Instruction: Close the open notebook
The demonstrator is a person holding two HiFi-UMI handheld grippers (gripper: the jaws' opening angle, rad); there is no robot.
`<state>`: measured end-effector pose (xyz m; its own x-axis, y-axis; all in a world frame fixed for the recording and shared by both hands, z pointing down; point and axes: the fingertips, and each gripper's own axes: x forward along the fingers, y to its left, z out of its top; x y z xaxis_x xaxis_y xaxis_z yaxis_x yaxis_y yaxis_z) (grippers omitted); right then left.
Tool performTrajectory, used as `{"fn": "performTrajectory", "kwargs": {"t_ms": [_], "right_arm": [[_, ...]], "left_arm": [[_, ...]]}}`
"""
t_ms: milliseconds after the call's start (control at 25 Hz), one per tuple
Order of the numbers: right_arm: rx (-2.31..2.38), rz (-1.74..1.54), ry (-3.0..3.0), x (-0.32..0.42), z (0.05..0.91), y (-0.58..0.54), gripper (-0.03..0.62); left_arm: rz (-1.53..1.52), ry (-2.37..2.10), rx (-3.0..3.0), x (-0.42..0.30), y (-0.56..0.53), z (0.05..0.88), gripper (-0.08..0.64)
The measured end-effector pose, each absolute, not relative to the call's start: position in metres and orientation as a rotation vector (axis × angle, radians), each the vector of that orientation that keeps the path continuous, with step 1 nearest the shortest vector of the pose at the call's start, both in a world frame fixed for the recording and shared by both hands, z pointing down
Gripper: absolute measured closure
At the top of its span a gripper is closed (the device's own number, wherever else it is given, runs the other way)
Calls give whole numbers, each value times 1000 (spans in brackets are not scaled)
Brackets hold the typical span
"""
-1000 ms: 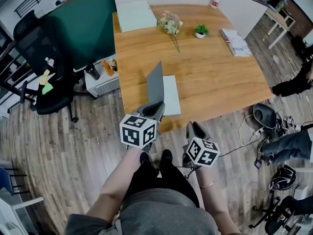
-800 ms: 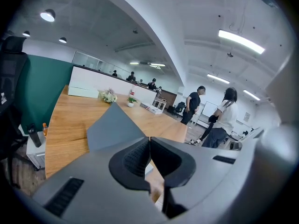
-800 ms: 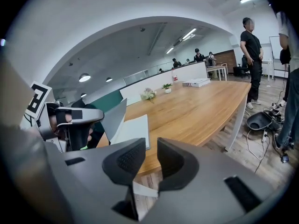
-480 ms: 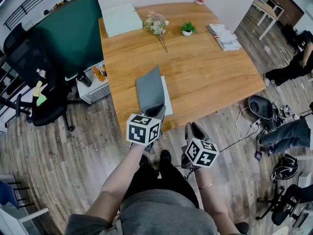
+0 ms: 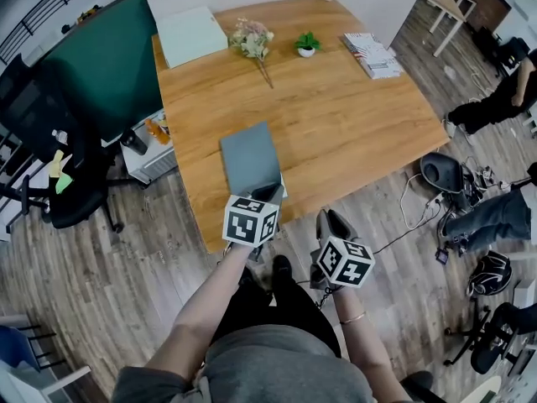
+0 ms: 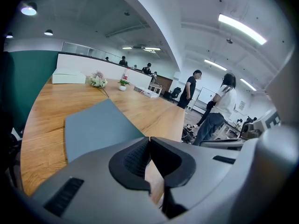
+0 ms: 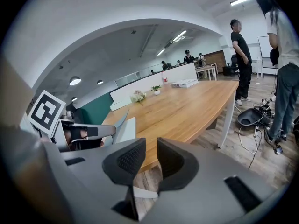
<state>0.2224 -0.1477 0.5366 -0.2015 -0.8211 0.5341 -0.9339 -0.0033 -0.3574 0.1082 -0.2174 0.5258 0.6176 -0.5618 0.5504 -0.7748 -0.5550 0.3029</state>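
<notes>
Grey cover (image 5: 249, 159) of the notebook (image 6: 100, 127) is most of the way down but not flat yet. From the right gripper view you can see it tilted up over the white page (image 7: 129, 129), with a gap between the two. The left gripper (image 6: 149, 139) has its jaws squeezed together, and the cover's near corner runs right into the tips, so it looks pinched there. The rest of the cover spreads ahead and to the left of those jaws.

The right gripper (image 7: 149, 148) has its jaws apart with nothing in between, just the table (image 5: 336, 116) edge and the wood floor (image 7: 149, 183) showing through the gap. It hangs off the near side of the table, not touching anything, and the notebook sits up and to the left of its jaws, beside the left gripper.

Well ahead of both sets of jaws, at the far end of the table, are some flowers (image 5: 252, 36), a little potted plant (image 5: 306, 44), a stack of books (image 5: 369, 53) and a white box (image 5: 191, 34). A couple of people (image 6: 224, 106) are standing off to the right of the left jaws, past the table's end.
</notes>
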Motion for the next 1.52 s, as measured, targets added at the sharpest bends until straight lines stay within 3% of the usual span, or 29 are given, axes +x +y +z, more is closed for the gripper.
{"fn": "performTrajectory", "kwargs": {"t_ms": [1520], "right_arm": [[1869,1019,-2061,241,545,-151,509]], "left_arm": [[803,-1014,2238,134,-221,586,529]]}}
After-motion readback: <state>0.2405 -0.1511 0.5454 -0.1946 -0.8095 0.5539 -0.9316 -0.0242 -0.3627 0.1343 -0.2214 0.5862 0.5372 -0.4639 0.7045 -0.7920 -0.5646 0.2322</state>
